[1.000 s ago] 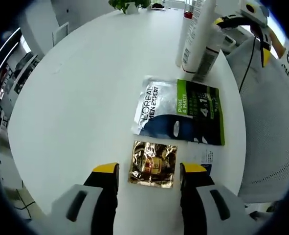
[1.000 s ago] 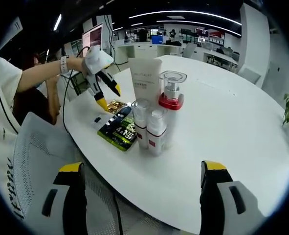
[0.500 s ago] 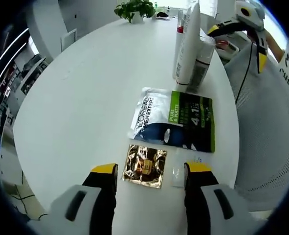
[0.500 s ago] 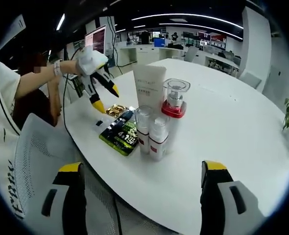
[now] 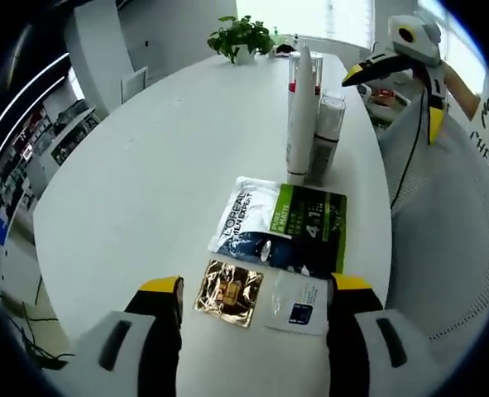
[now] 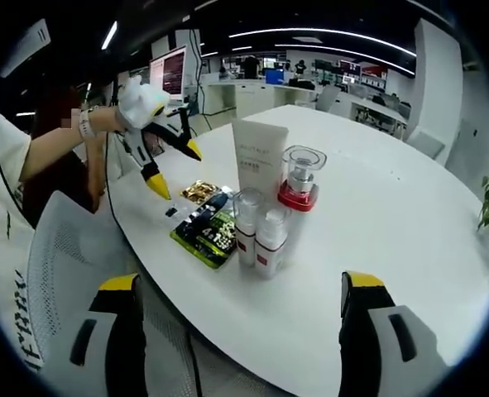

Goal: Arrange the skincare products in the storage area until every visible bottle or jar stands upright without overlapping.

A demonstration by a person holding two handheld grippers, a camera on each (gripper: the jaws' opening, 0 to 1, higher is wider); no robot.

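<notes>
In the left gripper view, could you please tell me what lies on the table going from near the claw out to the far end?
Gold sachet → green-and-white mask packet → white tube → potted plant.

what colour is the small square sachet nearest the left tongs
Shiny gold sachet, clearest in the left gripper view.

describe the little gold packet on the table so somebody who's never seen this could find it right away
On the round white table, near the edge, flat packets lie in a row below a cluster of upright bottles. The gold foil sachet is the small shiny square beside the white sachet, just below the bigger green and white mask packet. It is the only metallic one.
</notes>
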